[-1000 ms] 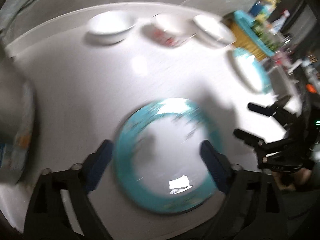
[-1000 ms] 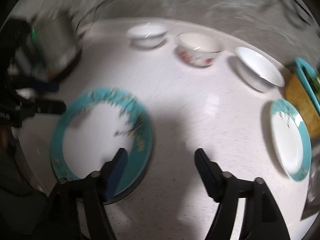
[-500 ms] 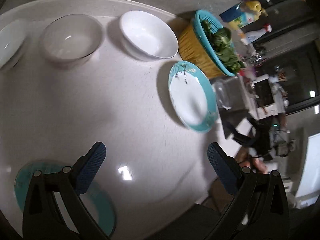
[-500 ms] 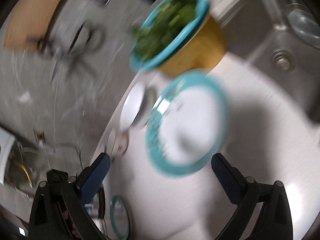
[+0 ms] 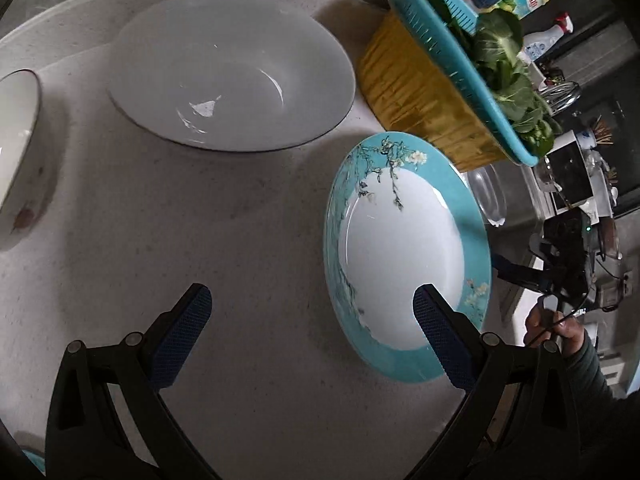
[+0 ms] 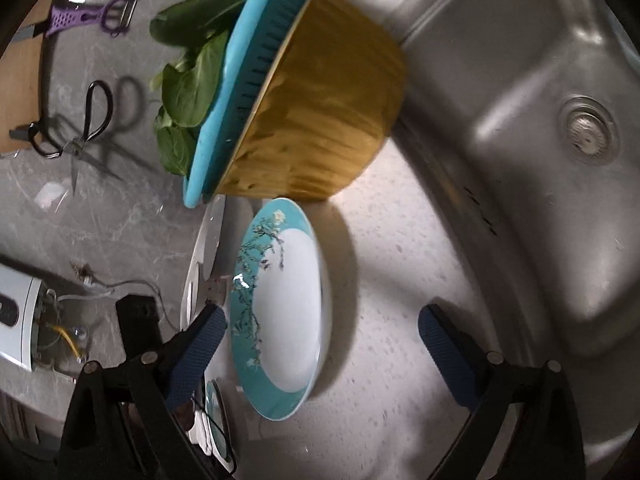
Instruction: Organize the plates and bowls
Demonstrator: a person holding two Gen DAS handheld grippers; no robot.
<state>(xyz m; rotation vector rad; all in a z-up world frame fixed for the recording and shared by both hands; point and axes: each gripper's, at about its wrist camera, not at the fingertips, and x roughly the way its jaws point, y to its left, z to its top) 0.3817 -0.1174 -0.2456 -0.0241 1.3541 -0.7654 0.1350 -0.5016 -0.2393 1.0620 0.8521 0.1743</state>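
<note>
Left wrist view: we found the left gripper (image 5: pixel 306 308) with its jaws spread wide and nothing between the pads, hanging over the pale speckled counter (image 5: pixel 200 240). Its right finger (image 5: pixel 440 336) overlapped the near rim of the teal-rimmed plate (image 5: pixel 400 248) in the picture; we could not tell whether it touched. The plate lay flat on the counter, just beside the yellow tub (image 5: pixel 416 92) that carried a teal colander (image 5: pixel 460 64) of leafy greens (image 5: pixel 508 68). A wide white bowl (image 5: pixel 232 68) sat behind and to the left of the plate, apart from it, and a second bowl (image 5: pixel 16 152) was cut by the left edge. At the right edge we saw the right gripper (image 5: pixel 520 270) with a hand (image 5: pixel 560 328) behind it. In the right wrist view, the right gripper (image 6: pixel 320 332) stood wide, its jaws having just been opening, with the teal-rimmed plate (image 6: pixel 284 312) lying between them and its left finger (image 6: pixel 200 344) close beside the plate's rim, no pad pressing on it. The steel sink (image 6: pixel 520 140) lay beyond the plate. Scissors (image 6: pixel 80 132) lay farther off on the grey surface.
</note>
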